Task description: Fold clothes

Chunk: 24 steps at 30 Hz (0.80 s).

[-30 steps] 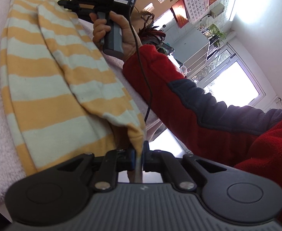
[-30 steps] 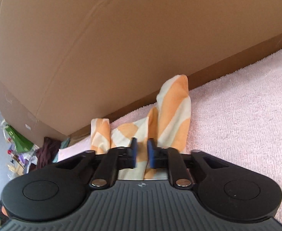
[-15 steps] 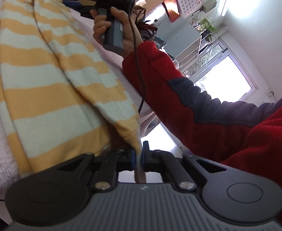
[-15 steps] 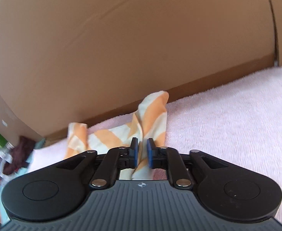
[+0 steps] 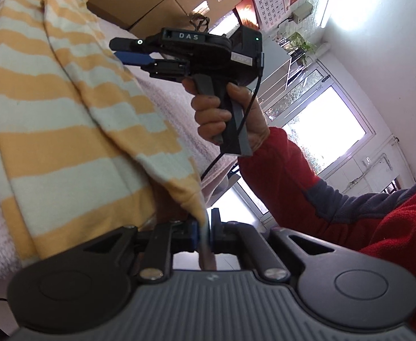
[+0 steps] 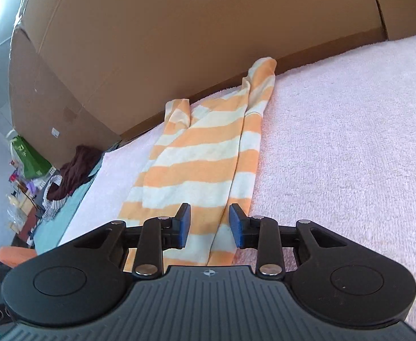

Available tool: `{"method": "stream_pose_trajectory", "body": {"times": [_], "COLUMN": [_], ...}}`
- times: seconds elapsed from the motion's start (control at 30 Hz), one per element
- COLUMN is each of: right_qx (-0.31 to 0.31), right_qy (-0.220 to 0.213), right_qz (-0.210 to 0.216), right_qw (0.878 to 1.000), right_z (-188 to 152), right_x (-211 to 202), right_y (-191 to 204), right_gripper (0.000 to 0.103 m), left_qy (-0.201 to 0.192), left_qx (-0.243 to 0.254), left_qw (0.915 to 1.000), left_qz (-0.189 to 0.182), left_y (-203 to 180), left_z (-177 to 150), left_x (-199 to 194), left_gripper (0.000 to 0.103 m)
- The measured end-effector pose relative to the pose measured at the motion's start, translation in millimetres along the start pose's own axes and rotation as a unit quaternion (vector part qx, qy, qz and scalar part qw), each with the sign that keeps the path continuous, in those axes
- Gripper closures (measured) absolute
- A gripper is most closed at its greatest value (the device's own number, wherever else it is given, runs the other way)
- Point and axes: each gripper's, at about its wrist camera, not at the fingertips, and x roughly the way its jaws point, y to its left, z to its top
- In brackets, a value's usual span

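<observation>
An orange-and-white striped garment (image 6: 202,153) lies lengthwise on a pink towel surface (image 6: 335,142), folded over along its length. My left gripper (image 5: 203,233) is shut on a near corner of the garment (image 5: 65,113), and the cloth rises from the surface to the pads. My right gripper (image 6: 210,224) hovers above the garment's near part with its jaws opening. The cloth lies below the gap and the pads do not touch it. In the left wrist view the right gripper (image 5: 131,52) hangs beside the folded edge, held by a hand (image 5: 216,110).
A large cardboard box (image 6: 179,42) walls the far edge of the towel surface. A red sleeve (image 5: 321,199) crosses the right of the left wrist view. Dark clothes (image 6: 74,167) and clutter lie beyond the left edge. Bare pink towel stretches to the right of the garment.
My right gripper has let go of the garment's far end, its jaws have parted, and it has drawn back along the cloth. The left gripper stays shut on its corner.
</observation>
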Motion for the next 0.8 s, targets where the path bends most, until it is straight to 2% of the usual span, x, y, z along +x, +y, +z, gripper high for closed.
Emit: {"method": "stream_pose_trajectory", "body": {"times": [0.03,0.07,0.1,0.23,0.3,0.4,0.53,0.63,0.73,0.77,0.8], "right_qx": [-0.009,-0.014,-0.016,-0.015,-0.019,-0.012,0.009,0.002,0.012,0.012,0.011], "right_qy": [-0.001,-0.002,-0.004,-0.035,-0.038,-0.026,-0.028,-0.023,-0.028,-0.035,-0.04], "right_qz": [-0.001,0.003,0.009,0.027,0.014,-0.019,0.029,0.046,0.051,0.048,0.044], "right_qw": [1.0,1.0,1.0,0.999,0.999,0.999,0.999,0.999,0.998,0.998,0.998], "right_z": [-2.6,-5.4,-6.9,-11.3,-15.1,-23.5,-44.2,-65.9,-86.8,-91.0,-94.6], "right_x": [-0.2,-2.4,-4.7,-21.0,-22.4,-16.0,-37.4,-51.7,-58.2,-60.3,-62.1], "right_y": [4.4,8.1,10.1,16.7,15.4,9.9,9.6,16.1,17.4,18.4,19.4], "right_gripper": [0.091,0.099,0.101,0.101,0.1,0.092,0.069,0.068,0.068,0.074,0.094], "left_qy": [-0.001,-0.004,-0.006,-0.014,-0.01,-0.001,-0.007,-0.012,-0.007,-0.004,-0.001], "left_qx": [0.002,0.002,0.003,0.008,0.004,-0.004,-0.008,-0.018,-0.017,-0.013,-0.01], "left_qw": [1.0,1.0,1.0,0.9999,0.9999,1.0,0.9999,0.9997,0.9998,0.9999,0.9999], "left_qz": [0.002,0.004,0.005,-0.003,0.001,0.008,0.011,0.009,0.005,0.007,0.009], "left_y": [-1.4,-3.1,-5.0,-11.4,-8.6,-2.1,5.0,11.8,11.8,10.5,9.4], "left_z": [-0.1,-0.8,-1.7,-4.6,-6.1,-7.7,-9.9,-13.2,-14.4,-14.5,-14.7], "left_x": [0.8,1.6,2.4,2.9,5.7,9.8,3.8,1.6,7.7,10.6,13.2], "left_gripper": [0.103,0.103,0.103,0.103,0.103,0.103,0.103,0.103,0.103,0.103,0.103]}}
